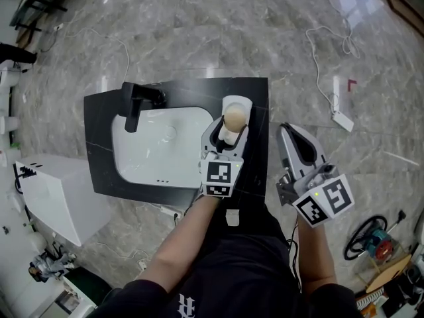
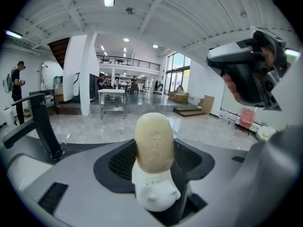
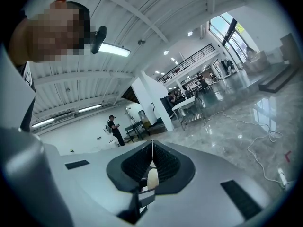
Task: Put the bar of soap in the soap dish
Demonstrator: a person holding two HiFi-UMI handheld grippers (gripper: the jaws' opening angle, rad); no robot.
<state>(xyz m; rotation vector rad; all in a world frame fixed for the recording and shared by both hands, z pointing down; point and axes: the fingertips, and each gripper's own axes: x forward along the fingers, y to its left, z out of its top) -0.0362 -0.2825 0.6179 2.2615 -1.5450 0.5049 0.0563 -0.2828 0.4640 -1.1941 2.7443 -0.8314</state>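
Head view is showing a grey marble floor (image 1: 199, 25) carrying a black countertop (image 1: 99, 151), with a white cable (image 1: 318, 65) trailing at 1 o'clock. Around it is stretching a big white hall with strip lights, pillars and a railed gallery. A white basin (image 1: 152, 154) is sitting in the countertop, a black faucet (image 1: 136, 101) standing at its 10 o'clock edge. At the countertop's 1 o'clock corner a white soap dish (image 1: 236, 102) is standing. The left gripper (image 1: 232, 126) is clamping the beige bar of soap (image 1: 234, 116) upright between its jaws, overlapping the dish's near rim; whether soap and dish are touching I cannot tell. The right gripper (image 1: 298, 148) is hanging over the floor at 3 o'clock of the countertop, jaws pressed together.
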